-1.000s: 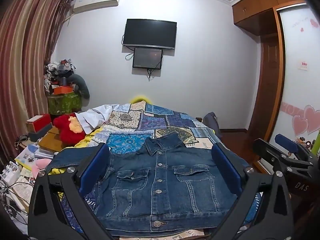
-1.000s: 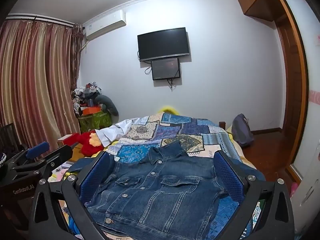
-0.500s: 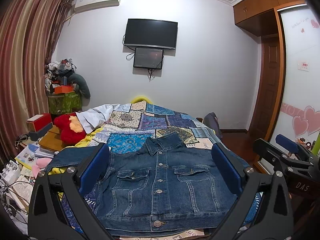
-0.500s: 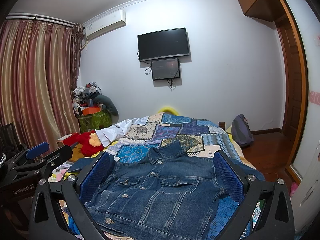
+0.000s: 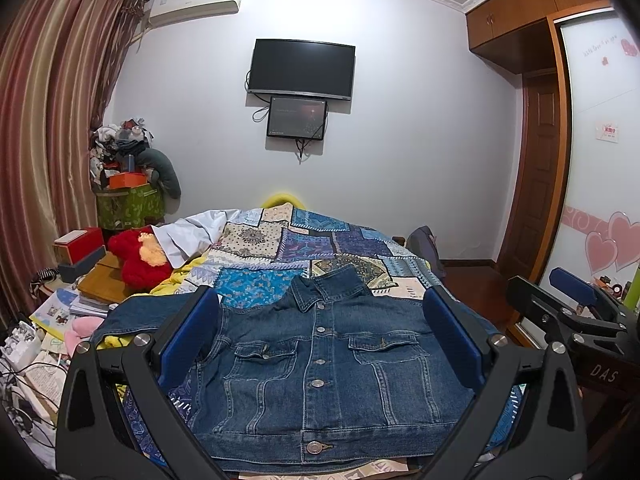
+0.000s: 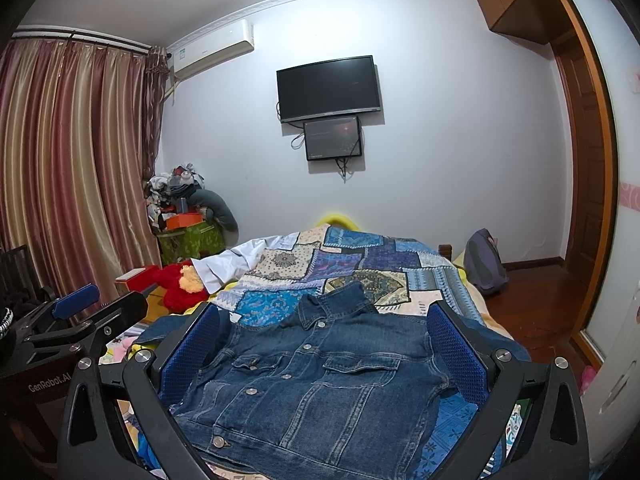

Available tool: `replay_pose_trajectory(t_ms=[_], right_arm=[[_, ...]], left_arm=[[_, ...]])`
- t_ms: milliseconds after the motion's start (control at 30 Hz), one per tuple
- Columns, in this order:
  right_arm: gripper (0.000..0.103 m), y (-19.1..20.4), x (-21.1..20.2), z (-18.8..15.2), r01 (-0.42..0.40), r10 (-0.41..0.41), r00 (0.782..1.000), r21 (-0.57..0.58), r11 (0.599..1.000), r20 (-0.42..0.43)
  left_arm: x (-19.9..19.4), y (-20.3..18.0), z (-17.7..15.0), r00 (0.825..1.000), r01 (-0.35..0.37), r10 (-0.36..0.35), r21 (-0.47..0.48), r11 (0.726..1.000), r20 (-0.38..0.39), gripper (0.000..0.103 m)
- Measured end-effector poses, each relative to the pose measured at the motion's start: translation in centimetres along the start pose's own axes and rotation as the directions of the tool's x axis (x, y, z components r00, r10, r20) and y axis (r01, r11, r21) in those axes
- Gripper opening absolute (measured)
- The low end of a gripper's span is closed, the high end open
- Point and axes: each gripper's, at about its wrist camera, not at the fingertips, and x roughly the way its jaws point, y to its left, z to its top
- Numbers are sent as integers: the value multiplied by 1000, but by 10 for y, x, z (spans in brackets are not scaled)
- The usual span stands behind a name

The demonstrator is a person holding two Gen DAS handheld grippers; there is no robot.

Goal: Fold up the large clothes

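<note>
**Denim jacket spread flat, both grippers wide and empty**

Here a denim jacket [image 5: 320, 368] lies face up and buttoned in the lower centre of the left wrist view, spread on a patchwork quilt [image 5: 304, 240] that covers the bed. Its collar points toward the top of the frame and its hem runs along the bottom. One sleeve stretches out to the lower left of the frame; the other is mostly hidden behind the right-hand finger.

The left gripper [image 5: 320, 340] hangs above the jacket with its jaws wide apart, holding nothing; the blue pads [image 5: 188, 340] frame the jacket's body on either side. The right gripper [image 6: 324, 348] is likewise spread wide and empty, and in its own view the jacket [image 6: 316, 384] sits at a slant across the lower centre. Each gripper also shows at the edge of the other's view, at mid-height.

A red plush toy [image 5: 136, 256] rests at the left edge of the quilt, beside a white cloth [image 5: 188, 232]. A dark television [image 5: 302, 68] hangs on the wall in the upper centre, with a smaller screen [image 5: 296, 118] just below it. Striped curtains [image 5: 44, 140] fill the left side.
</note>
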Motion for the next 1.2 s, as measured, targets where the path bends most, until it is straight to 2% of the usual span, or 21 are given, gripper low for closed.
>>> replay_pose_trajectory(t_ms=[1200], right_arm=[[103,5,-3,8,-2,2,1000,-11,1000,0]], left_arm=[[-1,-3,0,1000,-2,2,-8,1000,3,103]])
